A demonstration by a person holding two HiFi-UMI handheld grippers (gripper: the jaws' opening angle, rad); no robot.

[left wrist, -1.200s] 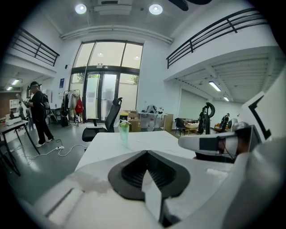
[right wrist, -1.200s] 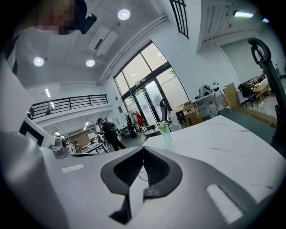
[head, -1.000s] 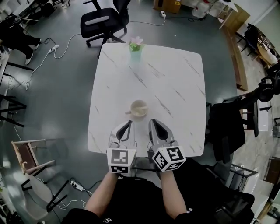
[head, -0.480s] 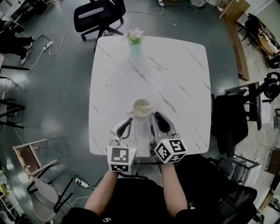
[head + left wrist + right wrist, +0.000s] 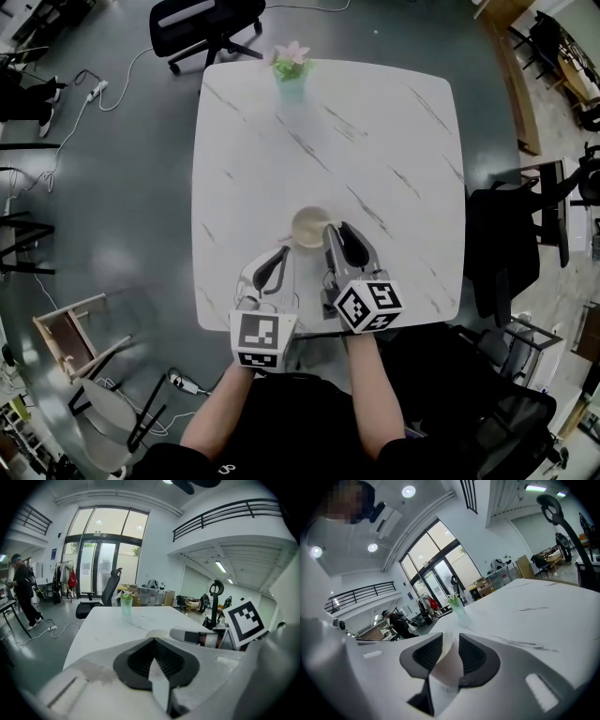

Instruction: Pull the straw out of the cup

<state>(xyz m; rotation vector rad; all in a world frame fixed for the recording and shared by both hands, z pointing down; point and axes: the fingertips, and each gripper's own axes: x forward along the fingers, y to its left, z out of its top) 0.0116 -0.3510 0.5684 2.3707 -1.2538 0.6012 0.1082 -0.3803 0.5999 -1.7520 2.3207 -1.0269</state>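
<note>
Round glossy cream cup (image 5: 310, 226) on white veined-marble tabletop (image 5: 375, 131); right gripper (image 5: 340, 233) at its 4 o'clock, jaws opening, empty; left gripper (image 5: 278, 259) at 7 o'clock, jaws clenched on nothing

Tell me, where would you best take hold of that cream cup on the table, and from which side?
Probably pinch its rim, one jaw inside, one outside, from the near right side. The cup stands upright, mouth open upward, and looks wider than the jaws' gap. The right gripper, empty with jaws opening, is close beside it there.
</note>
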